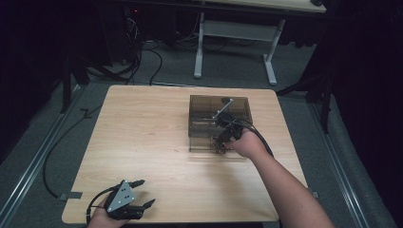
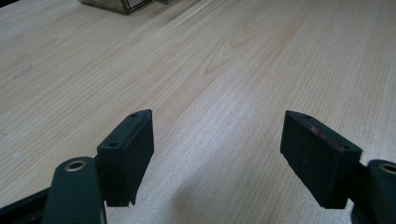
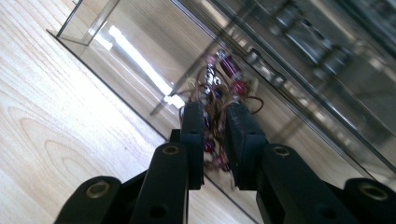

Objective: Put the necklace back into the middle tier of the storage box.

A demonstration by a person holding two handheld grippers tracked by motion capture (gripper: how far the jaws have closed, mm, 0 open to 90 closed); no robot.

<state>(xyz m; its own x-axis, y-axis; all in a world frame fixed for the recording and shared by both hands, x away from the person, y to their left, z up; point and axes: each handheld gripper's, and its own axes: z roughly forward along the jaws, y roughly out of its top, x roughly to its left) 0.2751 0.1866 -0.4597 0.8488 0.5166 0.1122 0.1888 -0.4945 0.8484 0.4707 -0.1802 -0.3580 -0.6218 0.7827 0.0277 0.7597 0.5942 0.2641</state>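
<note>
Pale wood worktop (image 1: pixel 142 142), bare ahead of left claw (image 2: pixel 217 158). Left claw parked at near-left corner, jaws wide apart, nothing between, hovering just above surface.

Smoky clear box (image 1: pixel 218 121) with inner dividers, directly ahead of right claw (image 3: pixel 215 140), well apart from left claw. Silver rod-like tool (image 1: pixel 222 110) lying inside box, beyond right claw; exact kind unclear.

Right claw at box's near edge, jaws nearly together, clamped on bead string (image 3: pixel 219 88).

Bead string: tangle of thin brown cord with magenta, purple and silvery beads, bunched between and just past jaws, lying on box floor by near wall. Likely floppy, prone to snagging.

Probable step: lifting string out of box. To do well: keep clamp firm on cord bundle, raise straight up clear of wall, avoid dragging loops over divider edges, watch for dangling loops.
</note>
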